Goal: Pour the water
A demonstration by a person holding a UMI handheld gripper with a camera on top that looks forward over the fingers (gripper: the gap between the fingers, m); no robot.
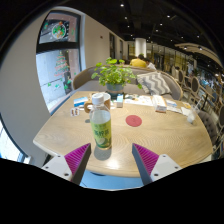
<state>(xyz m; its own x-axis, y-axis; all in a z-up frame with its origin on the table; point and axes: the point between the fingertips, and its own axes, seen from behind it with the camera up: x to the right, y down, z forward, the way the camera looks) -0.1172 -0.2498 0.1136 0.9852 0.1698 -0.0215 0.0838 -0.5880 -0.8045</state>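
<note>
A clear plastic bottle (101, 133) with a green label and white cap stands upright near the front edge of a round wooden table (150, 135). My gripper (111, 161) is open, its two magenta pads (73, 158) wide apart just short of the table edge. The bottle stands just ahead of the left finger, apart from both pads. Beyond the bottle a pale cup (99, 100) stands on the table, and a red round coaster (134, 120) lies to its right.
A potted green plant (114, 75) stands at the table's far side. Small boxes and objects (80, 102) lie at the back left, a white item (161, 108) and a white cup (191, 116) at the right. Chairs and sofas stand behind the table.
</note>
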